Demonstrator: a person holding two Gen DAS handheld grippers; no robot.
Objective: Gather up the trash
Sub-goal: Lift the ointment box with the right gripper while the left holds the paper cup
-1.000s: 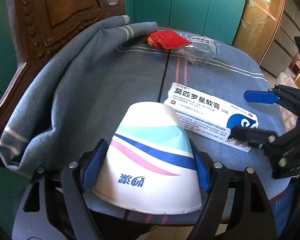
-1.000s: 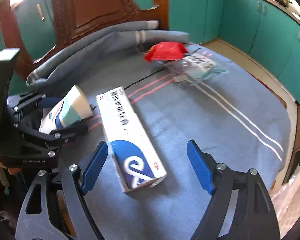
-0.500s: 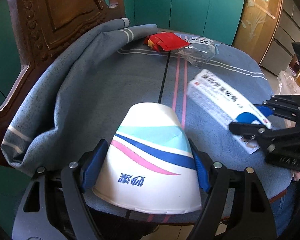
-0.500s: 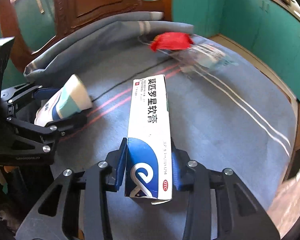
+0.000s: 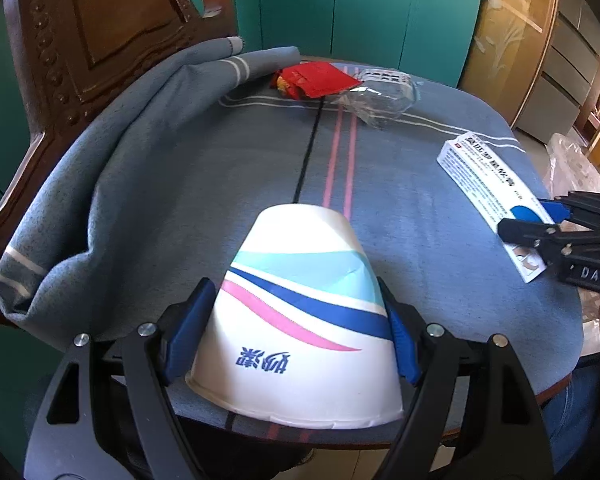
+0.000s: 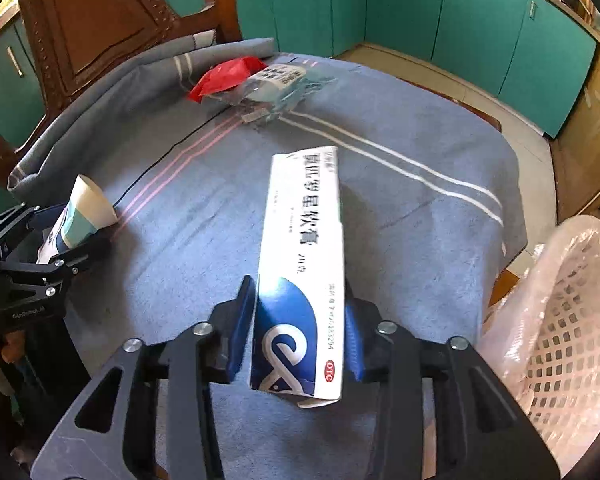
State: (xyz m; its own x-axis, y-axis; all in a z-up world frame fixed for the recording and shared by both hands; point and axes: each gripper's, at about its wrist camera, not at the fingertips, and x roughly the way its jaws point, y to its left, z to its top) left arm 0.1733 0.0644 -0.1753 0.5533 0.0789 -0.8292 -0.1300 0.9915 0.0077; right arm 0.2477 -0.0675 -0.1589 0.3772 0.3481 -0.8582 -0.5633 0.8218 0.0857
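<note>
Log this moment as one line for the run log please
left gripper: shut on paper cup | right gripper: shut on ointment box | lined basket: beside table

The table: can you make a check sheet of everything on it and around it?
Surface: table under a blue-grey striped cloth, bunched at the far left.
Job's things: paper cup, on its side; white-blue box, lifted; red wrapper and clear plastic packet at the far edge.
Clutter: nothing seen.
Grippers: left gripper, jaws shut on the cup; right gripper, jaws shut on the box, having just closed, then eased a little.
Cables: nothing seen.
Surroundings: wooden chair, teal cabinets, lined white basket at the right.
</note>
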